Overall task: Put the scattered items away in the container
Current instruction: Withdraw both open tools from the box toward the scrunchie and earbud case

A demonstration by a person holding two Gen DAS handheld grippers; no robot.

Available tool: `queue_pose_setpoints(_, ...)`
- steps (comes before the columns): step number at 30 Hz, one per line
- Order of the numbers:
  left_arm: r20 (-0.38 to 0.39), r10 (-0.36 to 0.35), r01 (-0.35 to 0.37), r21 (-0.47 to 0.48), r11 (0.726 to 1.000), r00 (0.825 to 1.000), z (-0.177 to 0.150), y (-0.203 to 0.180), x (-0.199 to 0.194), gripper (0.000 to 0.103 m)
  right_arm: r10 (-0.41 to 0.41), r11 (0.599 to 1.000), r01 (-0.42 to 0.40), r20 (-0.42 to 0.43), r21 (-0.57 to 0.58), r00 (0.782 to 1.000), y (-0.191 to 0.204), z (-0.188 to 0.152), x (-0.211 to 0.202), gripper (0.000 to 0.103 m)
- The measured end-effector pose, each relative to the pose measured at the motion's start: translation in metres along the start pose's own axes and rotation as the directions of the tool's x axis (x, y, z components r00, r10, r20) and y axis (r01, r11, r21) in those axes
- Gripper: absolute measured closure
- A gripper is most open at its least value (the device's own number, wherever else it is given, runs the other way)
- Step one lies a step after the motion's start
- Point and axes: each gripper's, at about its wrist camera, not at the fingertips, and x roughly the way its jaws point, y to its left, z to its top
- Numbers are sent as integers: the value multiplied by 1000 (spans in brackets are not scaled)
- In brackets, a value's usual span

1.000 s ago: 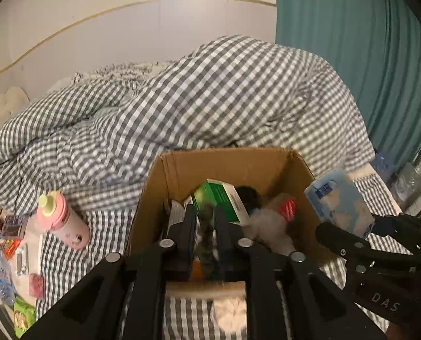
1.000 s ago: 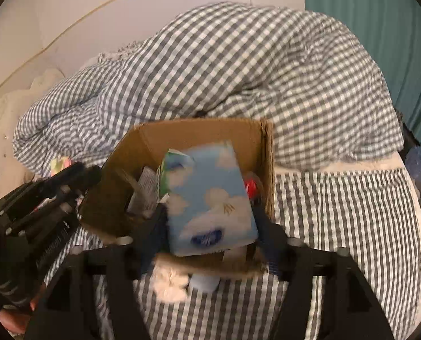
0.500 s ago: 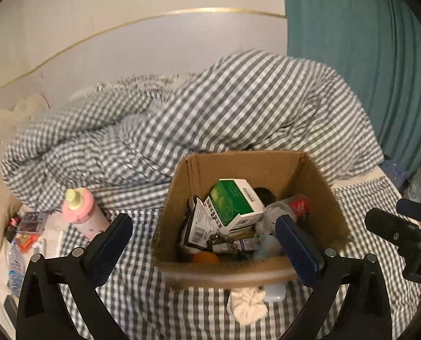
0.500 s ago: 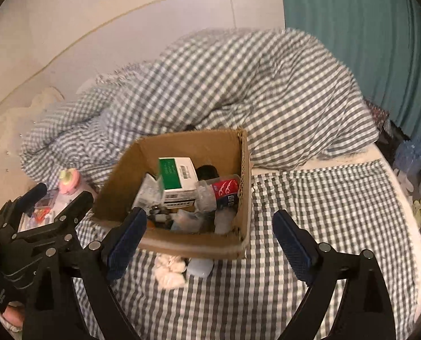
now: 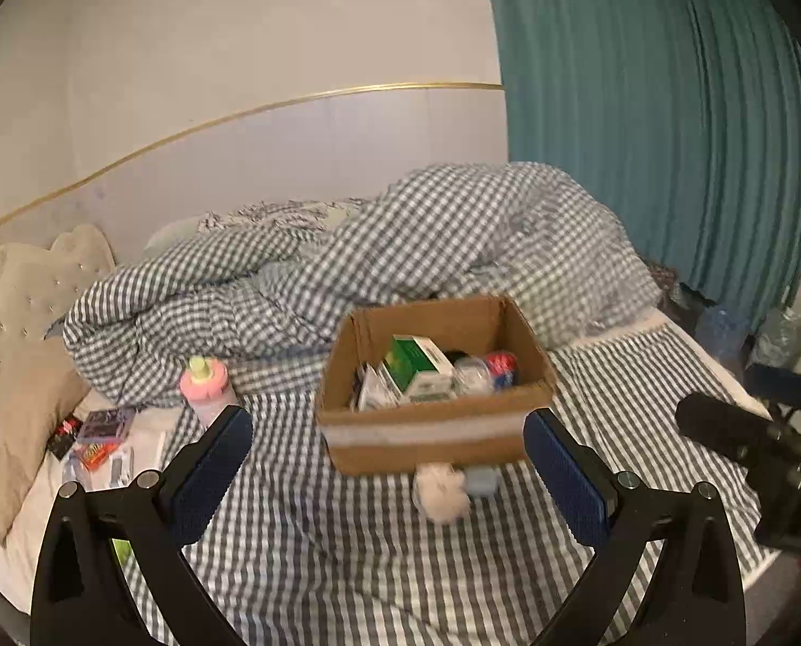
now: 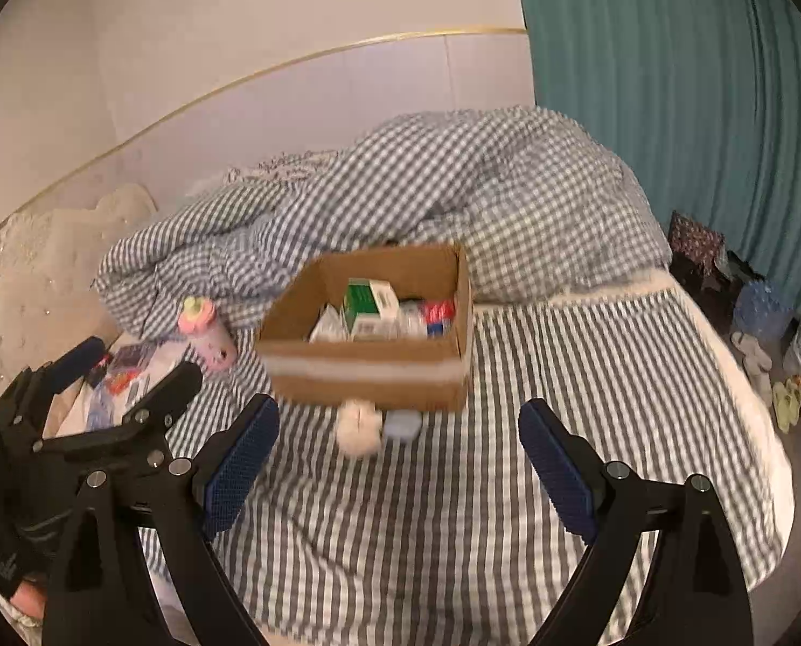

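The open brown cardboard box sits on the grey-and-white striped bed sheet, just in front of a heaped grey-and-white checked duvet. Inside it: a green-and-white carton uppermost, a red-labelled item at the right, pale packets at the left; details are blurred. Touching the box's near wall on the sheet lie a fluffy cream scrunchie and, to its right, a small pale-blue object. Left of the box stands a pink bottle with a yellow-green cap, upright. Farther left, small colourful packets lie scattered on white cloth beside a beige studded cushion. Left gripper: jaws spread wide, nothing between the blue pads, near side of the box. Right gripper: likewise spread and unloaded, the scrunchie and blue object seen between its fingers but well beyond them. Teal curtain at far right.
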Motion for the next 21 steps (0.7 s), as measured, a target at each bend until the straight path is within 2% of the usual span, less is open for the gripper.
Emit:
queue_pose_setpoints(6, -37, -16, 16, -24, 1000, 999, -58, -7, -9, 0, -13, 1000, 14, -46, 27, 999, -5, -55, 4, 12)
queue_pose_setpoints(13, -162, -19, 12, -43, 999, 987, -123, -13, 18, 0, -42, 996, 51, -124, 77, 991, -20, -90, 28, 12)
queue_pose_setpoints(16, -210, -50, 29, -100, 995, 976, -136, -9, 34, 0, -46, 995, 59, -145, 85, 988, -25, -95, 41, 12)
queue_pose_setpoints(21, -250, -60, 18, -169, 985, 966, -145, -2, 68, 0, -41, 994, 57, -162, 93, 986, -32, -97, 64, 12)
